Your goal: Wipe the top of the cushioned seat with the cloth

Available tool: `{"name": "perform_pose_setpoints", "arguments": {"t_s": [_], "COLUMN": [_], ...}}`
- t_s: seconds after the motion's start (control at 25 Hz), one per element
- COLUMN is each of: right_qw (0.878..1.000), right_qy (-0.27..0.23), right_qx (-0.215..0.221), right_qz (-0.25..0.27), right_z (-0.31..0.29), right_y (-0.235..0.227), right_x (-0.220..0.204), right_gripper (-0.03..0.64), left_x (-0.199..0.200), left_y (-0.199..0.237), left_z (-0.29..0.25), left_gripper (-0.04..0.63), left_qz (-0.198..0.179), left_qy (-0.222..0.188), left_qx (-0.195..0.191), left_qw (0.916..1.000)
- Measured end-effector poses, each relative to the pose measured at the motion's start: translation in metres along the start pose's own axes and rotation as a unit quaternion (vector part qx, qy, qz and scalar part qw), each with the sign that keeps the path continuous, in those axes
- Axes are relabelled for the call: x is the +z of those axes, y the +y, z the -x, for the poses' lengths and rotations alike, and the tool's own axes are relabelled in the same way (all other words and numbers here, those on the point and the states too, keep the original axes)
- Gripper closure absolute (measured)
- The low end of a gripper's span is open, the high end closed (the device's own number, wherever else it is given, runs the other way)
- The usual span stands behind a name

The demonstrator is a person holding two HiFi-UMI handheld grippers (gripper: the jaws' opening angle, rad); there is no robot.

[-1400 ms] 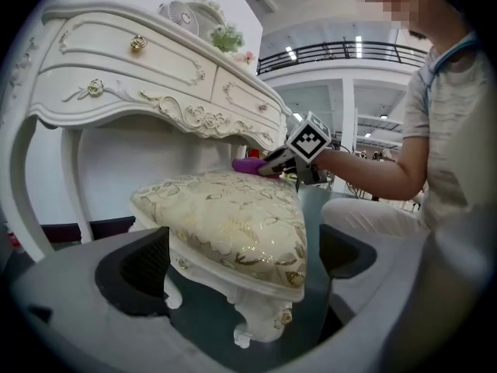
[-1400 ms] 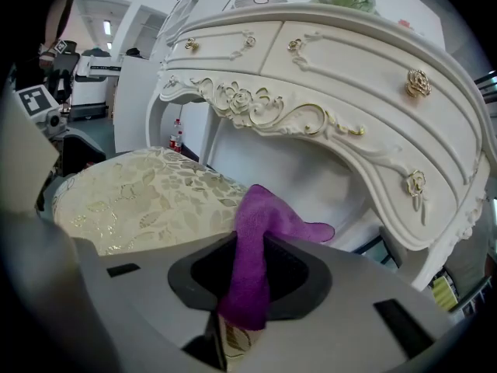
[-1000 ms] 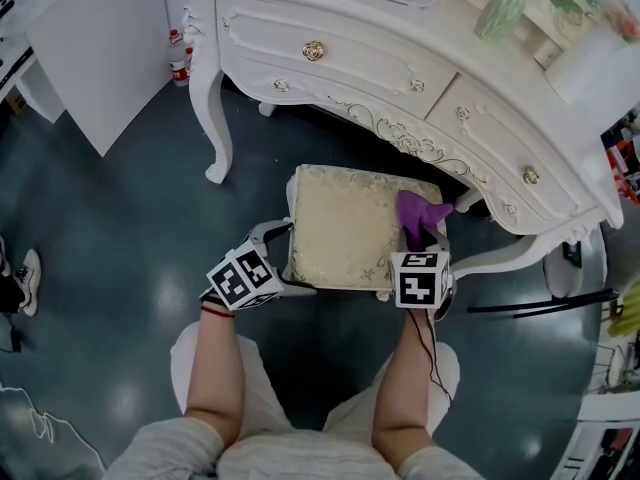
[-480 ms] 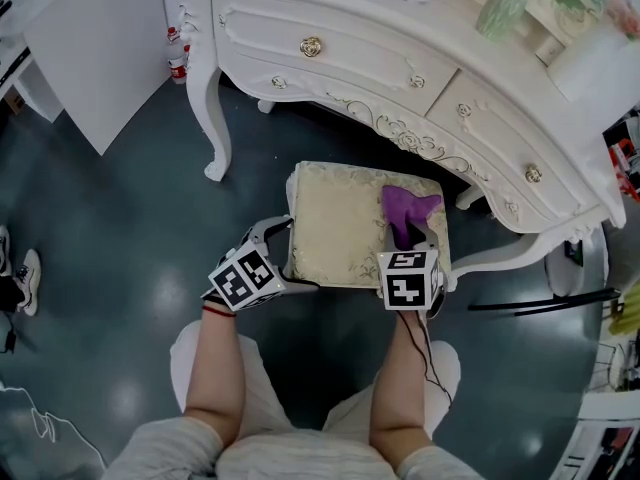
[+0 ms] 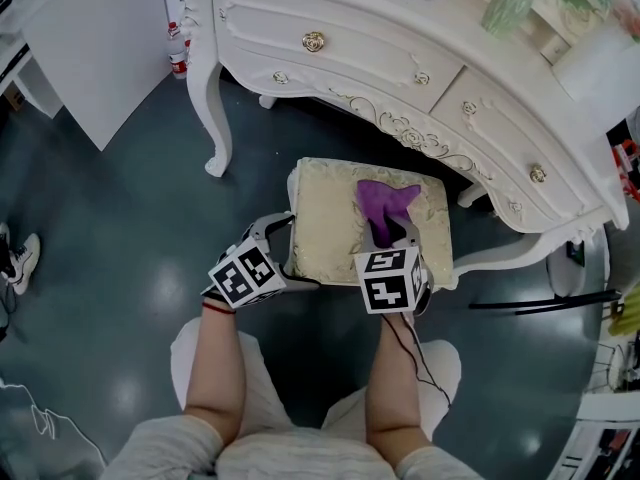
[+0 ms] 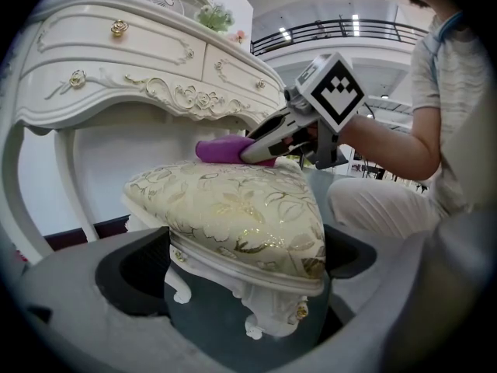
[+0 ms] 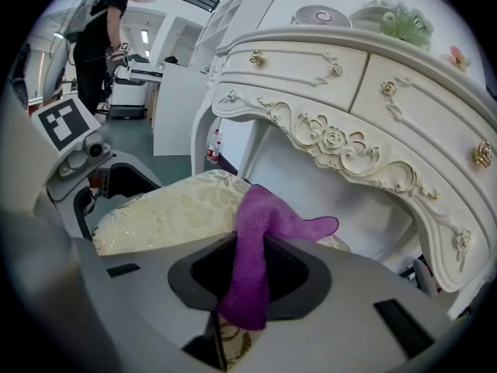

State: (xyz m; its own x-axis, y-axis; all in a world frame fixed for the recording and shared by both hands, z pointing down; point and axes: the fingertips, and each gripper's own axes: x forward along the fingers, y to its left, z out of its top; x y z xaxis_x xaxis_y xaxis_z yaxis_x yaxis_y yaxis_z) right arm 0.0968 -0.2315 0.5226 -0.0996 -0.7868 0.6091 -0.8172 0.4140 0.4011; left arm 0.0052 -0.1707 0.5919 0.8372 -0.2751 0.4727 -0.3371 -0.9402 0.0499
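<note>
The seat stands on the dark floor, just in front of the white desk. Its far edge lies near the carved front of the desk. The cushion is cream with a gold leaf pattern.

The purple cloth lies on top of the seat, a little right of the middle and toward the far side. One end of it is bunched into a narrow strip and runs back into the right gripper. The jaws of this gripper are closed tightly on the strip, which hangs out a little behind them. The free end is spread on the cushion, with one tip pointing to the right. The right gripper is above the near right part of the seat and points toward the desk.

The left gripper is at the near left corner of the seat. Its jaws are wide apart and the corner sits between them — both the edge of the cushion and the white carved frame under it. Whether the jaws touch the seat I cannot tell.
</note>
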Motion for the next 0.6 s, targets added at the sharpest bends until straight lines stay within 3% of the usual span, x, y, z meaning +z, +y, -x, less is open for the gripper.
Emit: {"name": "perform_pose_setpoints", "arguments": {"t_s": [0.6], "right_qw": [0.999], "right_qy": [-0.008], "right_qx": [0.024], "right_qz": [0.026], "right_z": [-0.002], "right_y": [0.035], "right_x": [0.019], "right_gripper": [0.529], "left_x": [-0.003], "left_y": [0.000], "left_z": [-0.001], "left_gripper": [0.005], "left_qz": [-0.002], "left_qy": [0.000], "left_qx": [0.005], "left_qw": [1.0000]}}
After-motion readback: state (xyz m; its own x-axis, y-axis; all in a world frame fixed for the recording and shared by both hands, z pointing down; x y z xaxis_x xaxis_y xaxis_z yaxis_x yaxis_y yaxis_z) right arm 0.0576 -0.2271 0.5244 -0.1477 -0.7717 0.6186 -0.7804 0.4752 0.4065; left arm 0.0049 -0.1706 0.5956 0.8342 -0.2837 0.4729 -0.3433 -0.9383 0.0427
